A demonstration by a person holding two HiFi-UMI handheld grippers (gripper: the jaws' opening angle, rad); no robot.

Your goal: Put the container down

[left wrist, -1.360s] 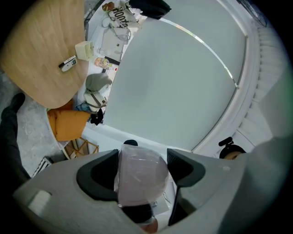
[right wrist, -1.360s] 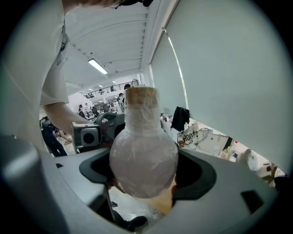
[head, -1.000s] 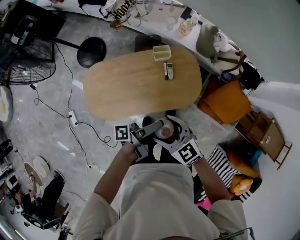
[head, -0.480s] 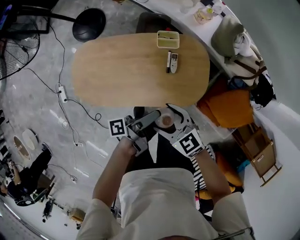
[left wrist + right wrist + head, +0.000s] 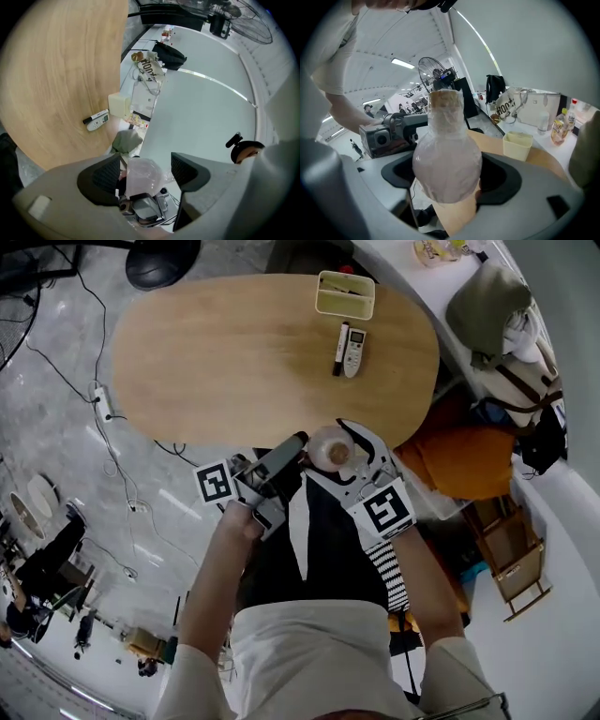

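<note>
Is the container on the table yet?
Not yet. The right claw grips the container, which hangs upright by the wooden table's near edge.

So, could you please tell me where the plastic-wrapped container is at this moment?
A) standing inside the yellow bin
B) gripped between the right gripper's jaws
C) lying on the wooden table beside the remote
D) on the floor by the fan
B: the right gripper view shows the container pinched between the jaws of the right gripper, while the remote and the yellow bin sit apart from it on the table.
</note>
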